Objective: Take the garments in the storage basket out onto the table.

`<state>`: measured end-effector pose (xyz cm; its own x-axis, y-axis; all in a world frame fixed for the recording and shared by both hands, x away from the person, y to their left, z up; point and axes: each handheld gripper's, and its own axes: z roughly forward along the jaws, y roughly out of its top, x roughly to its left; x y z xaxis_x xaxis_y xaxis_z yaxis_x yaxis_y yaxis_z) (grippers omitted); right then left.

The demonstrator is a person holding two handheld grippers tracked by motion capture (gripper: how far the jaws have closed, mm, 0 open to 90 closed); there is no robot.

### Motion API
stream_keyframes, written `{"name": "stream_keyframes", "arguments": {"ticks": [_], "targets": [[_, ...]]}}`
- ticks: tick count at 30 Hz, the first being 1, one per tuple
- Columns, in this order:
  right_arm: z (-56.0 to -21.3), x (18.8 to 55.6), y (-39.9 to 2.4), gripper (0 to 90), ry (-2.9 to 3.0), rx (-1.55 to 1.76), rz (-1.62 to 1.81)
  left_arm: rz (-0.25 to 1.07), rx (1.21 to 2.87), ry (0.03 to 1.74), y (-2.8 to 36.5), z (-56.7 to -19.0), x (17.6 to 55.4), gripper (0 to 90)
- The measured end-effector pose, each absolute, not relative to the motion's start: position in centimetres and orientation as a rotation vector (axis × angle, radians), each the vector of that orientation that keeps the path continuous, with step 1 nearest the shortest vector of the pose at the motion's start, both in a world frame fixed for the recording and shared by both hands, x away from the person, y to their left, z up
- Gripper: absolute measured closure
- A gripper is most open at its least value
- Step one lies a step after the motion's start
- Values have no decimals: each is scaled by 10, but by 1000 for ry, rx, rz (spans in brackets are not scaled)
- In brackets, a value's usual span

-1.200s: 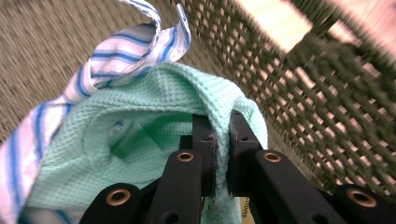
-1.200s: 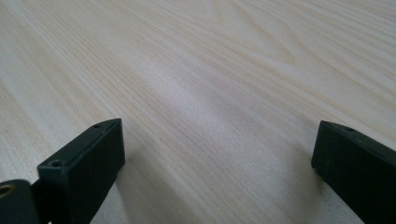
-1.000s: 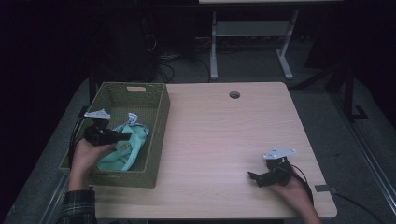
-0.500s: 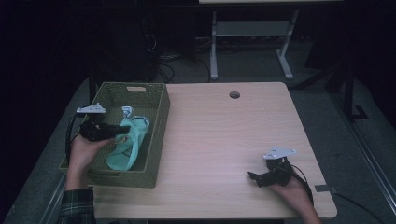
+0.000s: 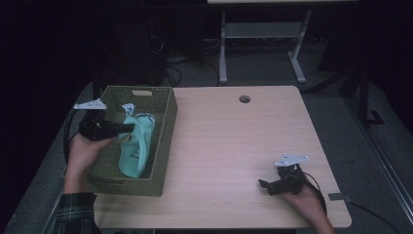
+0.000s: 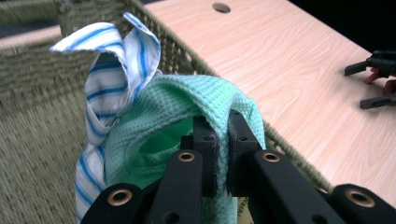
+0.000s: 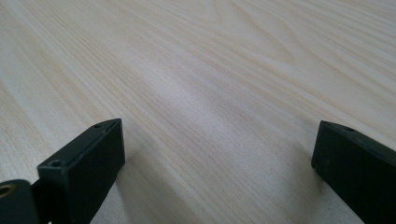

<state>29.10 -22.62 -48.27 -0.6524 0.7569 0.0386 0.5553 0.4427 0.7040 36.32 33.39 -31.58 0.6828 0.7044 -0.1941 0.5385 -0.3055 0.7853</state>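
A mint green waffle cloth (image 5: 136, 141) hangs over the woven olive basket (image 5: 163, 141) at the table's left side. My left gripper (image 5: 127, 127) is shut on the top fold of this green cloth (image 6: 187, 102), which drapes over the jaw tips. A blue-and-white striped cloth (image 6: 116, 70) clings beside it and shows at the basket's far end (image 5: 128, 108). My right gripper (image 5: 265, 185) rests low near the table's front right, jaws wide apart with only bare wood (image 7: 210, 93) between them.
The light wooden table (image 5: 234, 141) has a round cable hole (image 5: 244, 99) near its far edge. A metal stand (image 5: 263, 39) and cables lie on the dark floor behind. The other gripper (image 6: 373, 79) is visible across the table in the left gripper view.
My left gripper has risen, lifting the green cloth higher out of the basket. The right hand has stayed where it was.
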Motion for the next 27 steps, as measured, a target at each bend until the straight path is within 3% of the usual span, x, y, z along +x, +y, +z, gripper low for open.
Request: {"name": "stream_keyframes", "arguments": {"ticks": [27], "targets": [[-483, 291, -226, 24, 2415, 1130, 1021, 220, 1901, 807, 309, -252, 365, 846]]}}
